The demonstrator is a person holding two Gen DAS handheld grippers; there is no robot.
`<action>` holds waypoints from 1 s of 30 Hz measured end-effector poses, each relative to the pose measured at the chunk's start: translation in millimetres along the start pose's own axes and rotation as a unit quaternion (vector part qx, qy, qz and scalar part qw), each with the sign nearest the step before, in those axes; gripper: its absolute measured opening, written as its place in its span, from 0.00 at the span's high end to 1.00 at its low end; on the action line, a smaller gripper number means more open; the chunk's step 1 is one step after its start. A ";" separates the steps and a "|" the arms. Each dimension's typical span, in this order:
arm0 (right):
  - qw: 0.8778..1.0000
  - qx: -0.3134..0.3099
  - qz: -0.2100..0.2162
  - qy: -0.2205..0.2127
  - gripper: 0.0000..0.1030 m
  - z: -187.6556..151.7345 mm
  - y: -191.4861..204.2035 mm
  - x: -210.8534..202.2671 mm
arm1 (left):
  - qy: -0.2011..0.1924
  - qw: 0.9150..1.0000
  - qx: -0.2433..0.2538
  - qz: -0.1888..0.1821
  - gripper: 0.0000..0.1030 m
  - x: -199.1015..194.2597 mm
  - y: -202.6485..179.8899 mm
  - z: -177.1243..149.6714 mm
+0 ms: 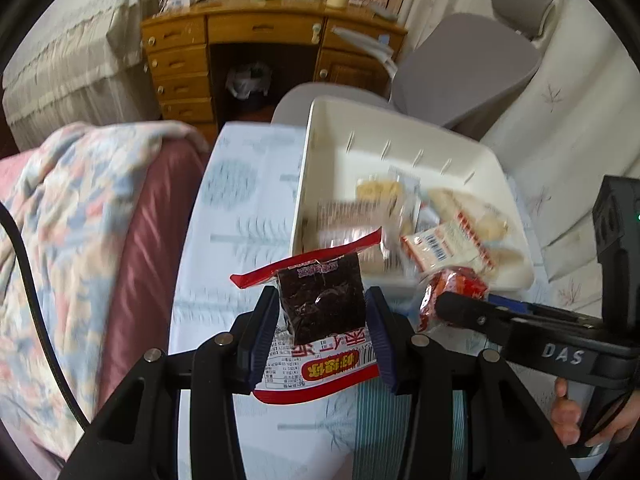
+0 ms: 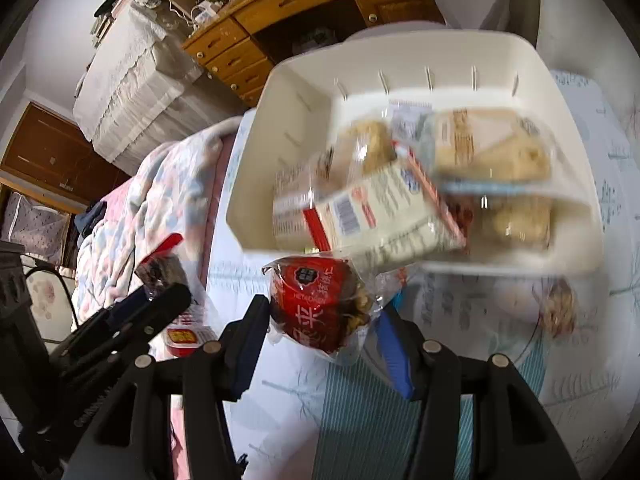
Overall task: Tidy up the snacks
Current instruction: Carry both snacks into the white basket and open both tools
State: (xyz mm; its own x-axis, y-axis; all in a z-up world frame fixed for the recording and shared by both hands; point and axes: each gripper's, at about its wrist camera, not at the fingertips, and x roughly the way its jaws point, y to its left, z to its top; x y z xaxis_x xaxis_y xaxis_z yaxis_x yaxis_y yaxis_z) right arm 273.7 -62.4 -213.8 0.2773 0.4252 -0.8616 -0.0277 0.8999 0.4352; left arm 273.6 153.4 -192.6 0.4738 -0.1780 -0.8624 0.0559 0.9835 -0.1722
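Note:
My left gripper (image 1: 322, 308) is shut on a red-and-clear packet of dark jujube cake (image 1: 320, 300), held above the table just before the white bin's near wall. My right gripper (image 2: 320, 312) is shut on a red round snack packet (image 2: 316, 300), also held just short of the bin; this packet and the right gripper also show in the left wrist view (image 1: 452, 292). The white plastic bin (image 1: 320, 128) (image 2: 280, 92) holds several wrapped pastries and snack packets (image 1: 440, 224) (image 2: 400, 200). The left gripper's packet shows in the right wrist view (image 2: 160, 264).
The bin stands on a table with a pale tree-print cloth (image 1: 240, 208). A bed with a floral quilt (image 1: 72, 216) lies to the left. A grey chair (image 1: 460, 64) and a wooden desk (image 1: 256, 36) stand behind. Another wrapped snack (image 2: 560, 308) lies on the cloth to the right.

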 end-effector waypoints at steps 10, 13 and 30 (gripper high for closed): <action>0.999 0.022 -0.011 -0.044 0.48 32.3 -14.6 5.7 | -0.039 0.998 0.041 -0.017 0.58 7.2 -12.1 50.2; 0.998 0.027 -0.016 -0.061 0.48 43.7 -18.7 8.5 | -0.044 0.998 0.043 -0.030 0.58 14.0 -16.2 58.9; 0.989 0.100 -0.034 -0.104 0.39 88.8 -67.3 7.3 | -0.047 0.994 0.088 -0.048 0.25 58.2 -54.5 88.7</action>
State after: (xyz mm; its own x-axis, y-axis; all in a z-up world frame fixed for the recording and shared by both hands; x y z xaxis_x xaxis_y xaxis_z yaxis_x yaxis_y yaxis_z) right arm 362.8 -128.5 -226.2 0.4639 0.3173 -0.8271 0.1829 0.8793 0.4398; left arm 376.0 92.5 -191.2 0.5381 -0.2749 -0.7968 0.2537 0.9543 -0.1579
